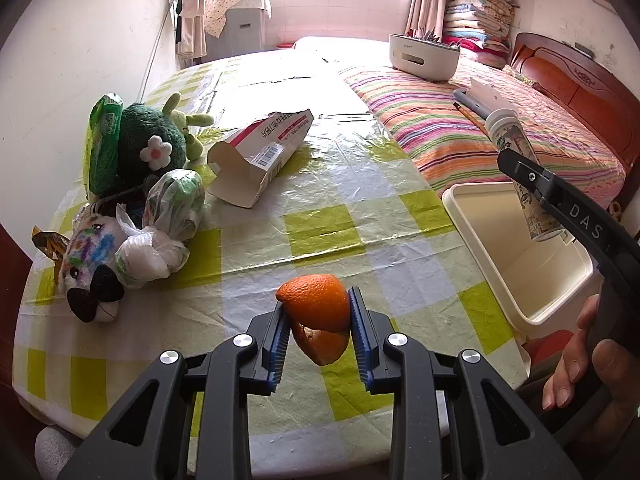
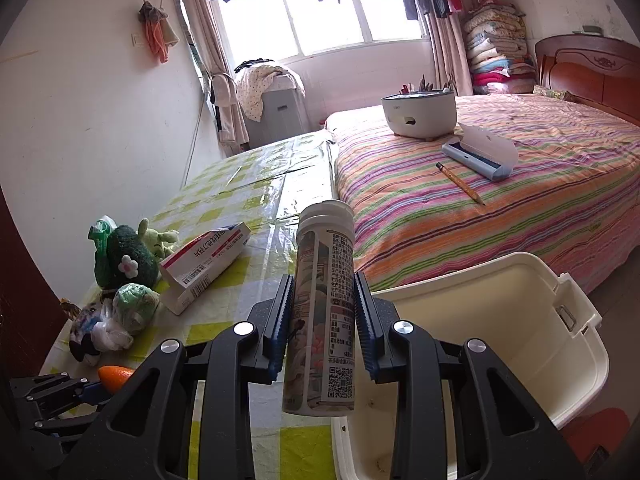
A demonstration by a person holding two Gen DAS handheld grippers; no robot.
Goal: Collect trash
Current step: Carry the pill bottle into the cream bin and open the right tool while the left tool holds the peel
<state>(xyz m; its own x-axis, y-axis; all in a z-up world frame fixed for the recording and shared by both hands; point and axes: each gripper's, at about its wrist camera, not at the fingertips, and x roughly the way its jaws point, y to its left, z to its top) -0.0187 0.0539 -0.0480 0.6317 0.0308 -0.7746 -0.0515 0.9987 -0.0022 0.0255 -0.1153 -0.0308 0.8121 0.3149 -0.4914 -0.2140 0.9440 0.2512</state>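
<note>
Your left gripper (image 1: pixel 318 322) is pinching a curled piece of orange peel (image 1: pixel 318 316) above the green-and-white checked plastic tablecloth (image 1: pixel 360 200), near the table's front edge and well short of the cream plastic bin (image 1: pixel 520 280). The peel is thin and held only across its upper half, so a fast swing could make it twist or slip out and land on the cloth.

Your right gripper (image 2: pixel 322 320) is clamped on a tall white printed tube with a white cap (image 2: pixel 322 300), held tilted with its base above the bin's near corner. The pads grip its middle on a smooth wrapper; released too soon, it looks likely to strike the bin's rim (image 2: pixel 440 276) and roll away.

Farther off, the torn red-and-white cardboard box (image 1: pixel 260 152) and knotted plastic bags (image 1: pixel 160 232) lie beside the plush toys (image 1: pixel 148 148); you risk grabbing a toy instead.

Only the right view shows the tube's grip and the bin's interior; only the left view shows the peel's hold.
</note>
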